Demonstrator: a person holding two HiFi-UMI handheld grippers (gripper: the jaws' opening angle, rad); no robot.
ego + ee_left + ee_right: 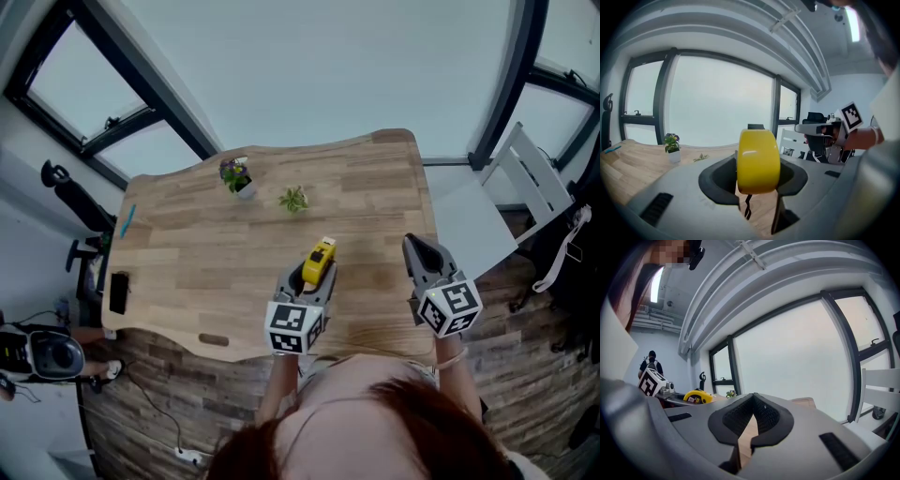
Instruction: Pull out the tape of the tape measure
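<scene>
Currently the left gripper (758,176) is clamping the chunky yellow tape measure (758,159), likely anchoring its case, while the right gripper (752,420) is hovering apart, jaws closed on nothing.

yellow tape measure (319,260), pale wood table (206,262)

Thing: tape measure (320,257), small, with a rounded case
Colour: yellow, with a dark bit at the far end
Where: between the jaws of the left tool (313,279), pressed on both sides
Pose: on its thin edge, sticking out past the jaws
Cord: a thin dark cord (747,206) hangs under the case
From the right tool (419,247): well apart, off to its left
</scene>
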